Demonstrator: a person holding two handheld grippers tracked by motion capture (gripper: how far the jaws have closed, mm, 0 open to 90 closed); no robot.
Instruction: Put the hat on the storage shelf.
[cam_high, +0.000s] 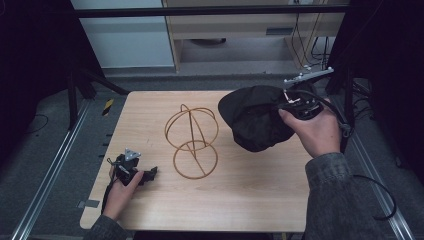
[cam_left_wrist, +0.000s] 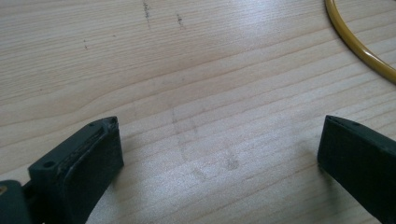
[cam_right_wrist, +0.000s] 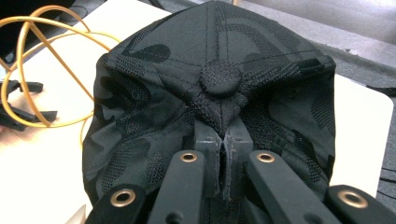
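Aloft, right gripper (cam_right_wrist: 223, 140) fingers pinching black cap (cam_high: 257, 117), left gripper (cam_left_wrist: 219, 154) fingers wide, empty

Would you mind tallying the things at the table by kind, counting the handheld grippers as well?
Black caps: 1, the cap, pinched in the right gripper
Gold wire stands: 1, the wire stand, upright on the table
Grippers: 2, the left gripper resting open on the wood
Total: 4
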